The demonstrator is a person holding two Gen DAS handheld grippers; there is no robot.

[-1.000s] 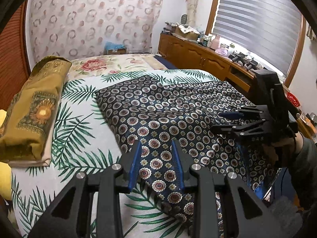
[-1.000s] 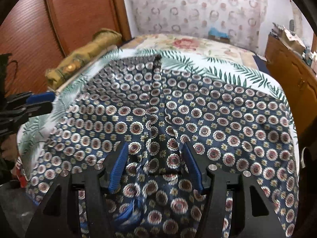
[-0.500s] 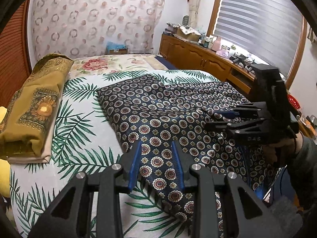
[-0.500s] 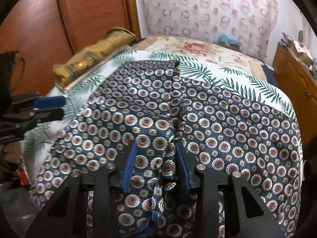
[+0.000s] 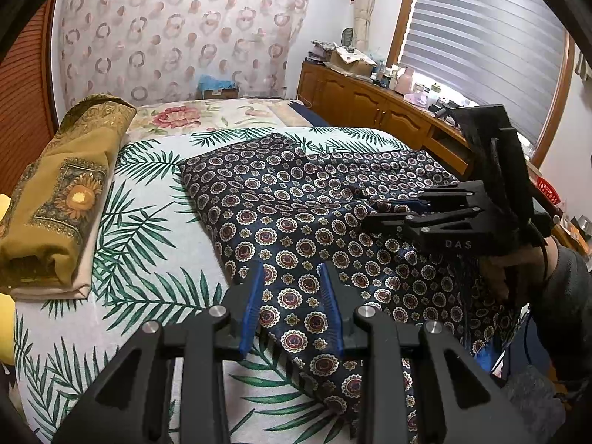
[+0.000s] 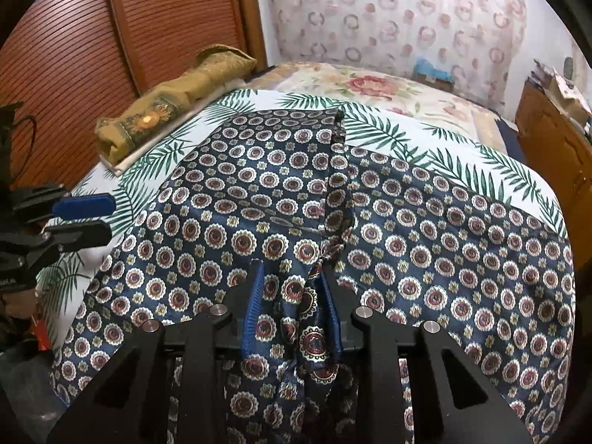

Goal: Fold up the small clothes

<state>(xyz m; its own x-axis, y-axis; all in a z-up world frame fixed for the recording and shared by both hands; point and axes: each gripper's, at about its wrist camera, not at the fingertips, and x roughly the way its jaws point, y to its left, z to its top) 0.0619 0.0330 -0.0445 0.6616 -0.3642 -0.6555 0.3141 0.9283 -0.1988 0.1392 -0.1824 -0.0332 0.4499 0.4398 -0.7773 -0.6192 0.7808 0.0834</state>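
navy patterned garment (image 6: 425,229) now bunches between the closing right gripper (image 6: 292,277), wider apart a second ago.

Navy garment (image 6: 281,199) patterned with round medallions lies spread flat, one panel folded over; a bunched ridge of it rises between the right tongs (image 6: 292,277) as they close

We get soft, even daylight here, mostly coming through the slatted window blind (image 5: 484,48), which blows out to near white along its lower edge. Both views have heavy fisheye warp with black vignette corners, so the wooden cabinets (image 5: 362,100) and louvered door (image 6: 66,55) bow hard at the edges. Shadows stay faint, focus is decent mid-frame, and the far wallpaper (image 6: 407,11) looks washed out and a bit soft.
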